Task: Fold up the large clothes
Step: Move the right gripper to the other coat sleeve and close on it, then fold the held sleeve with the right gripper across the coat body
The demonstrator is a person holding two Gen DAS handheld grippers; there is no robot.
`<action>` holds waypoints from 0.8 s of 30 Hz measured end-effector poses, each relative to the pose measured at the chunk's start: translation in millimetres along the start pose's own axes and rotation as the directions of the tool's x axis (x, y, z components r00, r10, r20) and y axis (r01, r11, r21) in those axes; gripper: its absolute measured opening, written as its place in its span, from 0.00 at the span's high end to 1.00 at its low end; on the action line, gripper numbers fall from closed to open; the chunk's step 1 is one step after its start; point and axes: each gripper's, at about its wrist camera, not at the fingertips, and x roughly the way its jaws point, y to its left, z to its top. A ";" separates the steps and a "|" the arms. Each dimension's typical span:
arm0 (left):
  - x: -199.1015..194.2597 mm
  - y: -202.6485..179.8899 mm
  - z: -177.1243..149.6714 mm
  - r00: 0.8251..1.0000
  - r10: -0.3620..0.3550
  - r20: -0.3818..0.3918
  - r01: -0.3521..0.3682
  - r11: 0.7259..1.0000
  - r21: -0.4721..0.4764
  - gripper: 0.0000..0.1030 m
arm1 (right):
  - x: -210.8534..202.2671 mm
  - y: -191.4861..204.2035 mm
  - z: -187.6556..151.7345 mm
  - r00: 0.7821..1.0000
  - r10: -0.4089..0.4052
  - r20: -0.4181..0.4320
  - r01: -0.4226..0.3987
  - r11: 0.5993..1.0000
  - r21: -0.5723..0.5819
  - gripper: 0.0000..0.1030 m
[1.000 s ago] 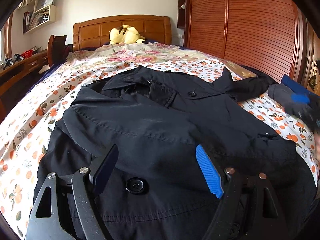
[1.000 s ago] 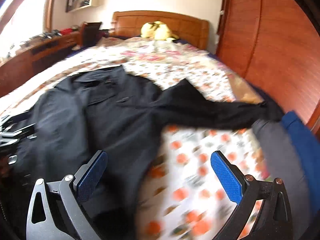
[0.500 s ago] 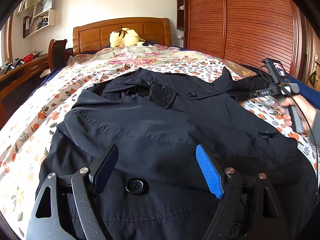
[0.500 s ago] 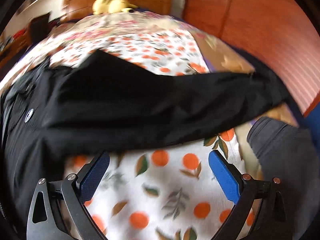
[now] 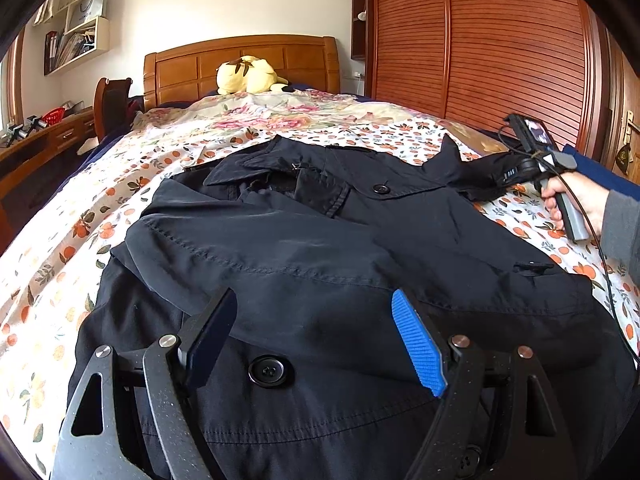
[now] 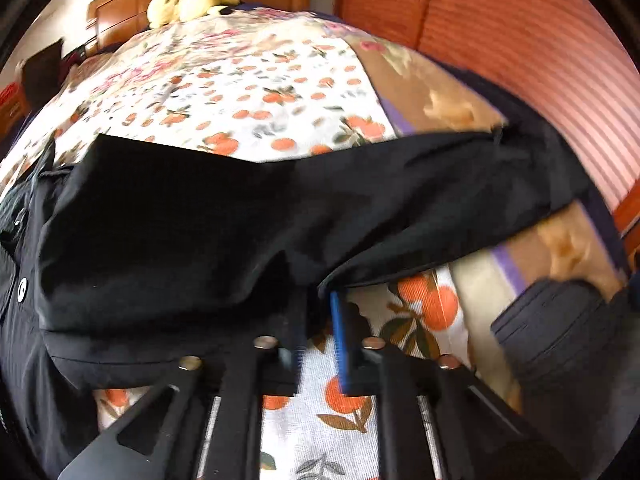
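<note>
A bedroom with a wooden headboard (image 5: 240,64) and a slatted wooden wardrobe (image 5: 512,48) on the right holds a bed covered by an orange-fruit patterned sheet (image 5: 56,240). A yellow plush toy (image 5: 248,76) sits at the far end by the headboard. A black coat (image 5: 320,248) lies spread across the near half of the bed, collar toward the far end, one sleeve (image 6: 360,200) stretched out to the right. The left gripper (image 5: 316,336) hovers over the coat's near front, its jaws wide apart with nothing between them, a large button (image 5: 266,372) just below. The right gripper (image 6: 320,328), in a hand (image 5: 576,196) at the right edge, has its jaws pinched together on the sleeve's near edge.
</note>
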 end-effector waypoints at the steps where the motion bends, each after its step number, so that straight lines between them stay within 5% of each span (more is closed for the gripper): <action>1: 0.2 -0.3 0.1 1.000 0.001 0.000 -0.001 1.000 0.000 0.22 | -9.3 4.8 -1.6 1.000 0.001 0.022 -0.001 1.000 -0.014 0.96; 8: 1.2 -0.6 -0.3 1.000 0.000 0.002 0.000 1.000 -0.006 0.22 | -86.4 53.6 -6.7 0.975 0.122 0.185 -0.096 0.985 -0.142 0.97; 16: 3.7 -0.9 0.0 1.000 -0.003 -0.012 0.003 1.000 -0.005 0.22 | -160.6 123.6 -73.6 0.930 0.310 0.196 -0.237 0.917 -0.321 0.97; 24: 3.4 3.4 -0.2 1.000 -0.019 -0.013 0.019 1.000 -0.023 0.22 | -156.6 124.7 -123.2 0.953 0.284 0.108 -0.233 0.910 -0.342 0.97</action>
